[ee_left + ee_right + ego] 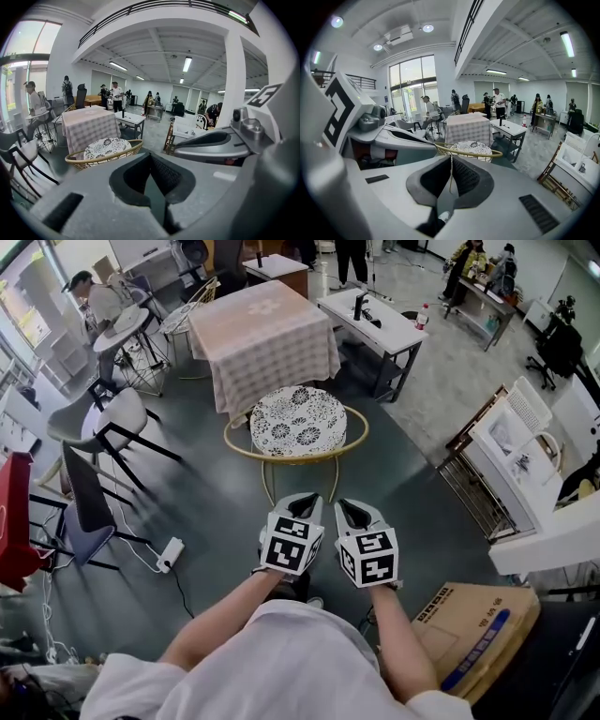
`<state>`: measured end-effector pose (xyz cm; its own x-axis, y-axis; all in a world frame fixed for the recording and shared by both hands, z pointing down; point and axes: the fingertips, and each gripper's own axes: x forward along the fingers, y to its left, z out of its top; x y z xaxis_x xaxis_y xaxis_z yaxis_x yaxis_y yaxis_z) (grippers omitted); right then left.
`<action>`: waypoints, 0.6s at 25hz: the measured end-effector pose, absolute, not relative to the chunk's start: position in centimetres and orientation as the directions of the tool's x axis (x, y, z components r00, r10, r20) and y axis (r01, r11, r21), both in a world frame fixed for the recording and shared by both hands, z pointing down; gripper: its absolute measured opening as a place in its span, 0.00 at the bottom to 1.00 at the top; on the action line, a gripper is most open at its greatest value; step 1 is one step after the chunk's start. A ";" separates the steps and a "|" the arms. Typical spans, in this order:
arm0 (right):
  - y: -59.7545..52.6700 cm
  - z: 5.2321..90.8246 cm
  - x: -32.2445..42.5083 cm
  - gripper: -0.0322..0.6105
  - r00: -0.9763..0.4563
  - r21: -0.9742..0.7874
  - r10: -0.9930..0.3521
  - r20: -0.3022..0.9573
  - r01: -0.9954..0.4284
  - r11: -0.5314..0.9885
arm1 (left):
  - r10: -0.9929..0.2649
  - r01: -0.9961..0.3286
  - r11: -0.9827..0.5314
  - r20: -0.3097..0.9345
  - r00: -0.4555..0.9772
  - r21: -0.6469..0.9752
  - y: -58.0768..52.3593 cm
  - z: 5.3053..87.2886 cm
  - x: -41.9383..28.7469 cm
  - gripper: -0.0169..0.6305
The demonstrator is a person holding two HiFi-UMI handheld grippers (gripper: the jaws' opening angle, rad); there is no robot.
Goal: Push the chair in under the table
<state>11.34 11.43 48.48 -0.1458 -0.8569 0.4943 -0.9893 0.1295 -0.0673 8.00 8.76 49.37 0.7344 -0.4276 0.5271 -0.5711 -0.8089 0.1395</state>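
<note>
Contact is not yet made. The left gripper (300,502) and the right gripper (356,510) sit side by side at 6 o'clock of the chair (299,423), short of its back hoop (296,455). Each has its fingers (165,176) pressed together with nothing pinched. The desk (264,329) lies beyond the chair at 12 o'clock. Its hanging cloth (234,390) reaches about to the seat's far edge, so most of the seat is out in the open.

Closed fingers should serve well as blunt pushers. I would set one on the hoop at 11 o'clock of its middle and the other at 1 o'clock. Equal pressure toward 12 o'clock would then keep the chair from swivelling. A low, level shove seems wise, since the legs (265,486) are thin and a high push could tip the frame instead of sliding it. The cloth may bunch against the seat, so a slow advance suits, ending when the hoop nears the desk edge.

The hoop is a slim golden curve, and the left gripper view shows an open basket weave beneath it. The cushion (298,418) is round and white with a dark floral print, and looks soft. The cloth is pale and checked and falls in loose folds. The floor (216,512) is smooth dark grey, so the legs will likely glide.
</note>
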 end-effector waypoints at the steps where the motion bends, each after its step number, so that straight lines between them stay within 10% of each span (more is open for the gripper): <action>1: 10.8 48.6 11.3 0.06 -0.152 -0.058 -0.853 0.500 -0.988 0.142 | -0.430 -0.574 -0.807 0.529 0.732 0.138 8.1 49.5 7.9 0.03; 15: 1.4 52.9 10.7 0.06 -0.233 0.037 -0.756 0.612 -0.946 0.322 | -0.422 -0.565 -0.822 0.596 0.684 0.067 -2.6 53.9 4.7 0.03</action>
<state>10.71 1.36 52.86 -0.2329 -0.7561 0.6116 -0.9461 0.3217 0.0373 4.69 -2.64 53.92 0.6838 -0.4216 0.5956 -0.5652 -0.8223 0.0669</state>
